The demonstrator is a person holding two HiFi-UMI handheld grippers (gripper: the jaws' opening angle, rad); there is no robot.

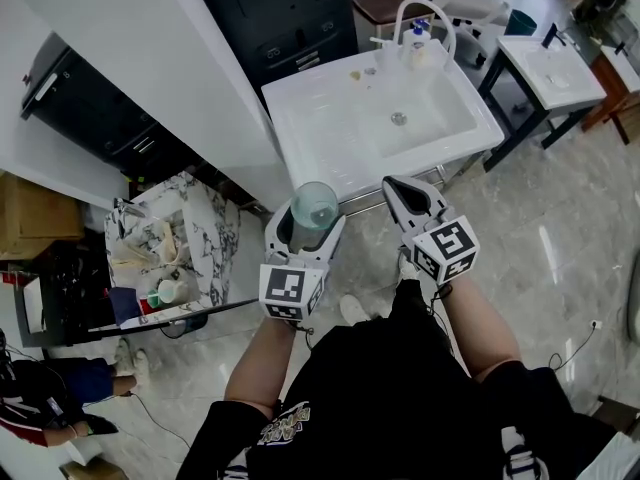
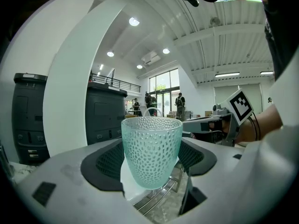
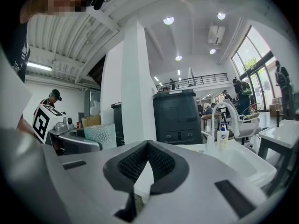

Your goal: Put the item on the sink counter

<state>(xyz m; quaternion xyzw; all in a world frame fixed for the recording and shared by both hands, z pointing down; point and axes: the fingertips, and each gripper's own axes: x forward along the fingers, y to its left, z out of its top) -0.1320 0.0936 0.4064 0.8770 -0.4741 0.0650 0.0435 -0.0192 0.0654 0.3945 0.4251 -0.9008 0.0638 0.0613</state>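
Both grippers hang just short of the white sink surface (image 1: 298,120): the left gripper (image 1: 310,220) clamps the upright pale-green dimpled glass cup (image 1: 314,208), the right gripper (image 1: 404,196) is closed empty, so the cup should travel forward level and land flat on bare rim.

White sink counter (image 1: 287,118) on a pale glossy floor (image 1: 560,258), beside a white pillar (image 1: 210,68) and dark cabinets (image 1: 290,18); round ceiling lights (image 3: 168,20) and tall windows (image 3: 258,76) brighten the hall.
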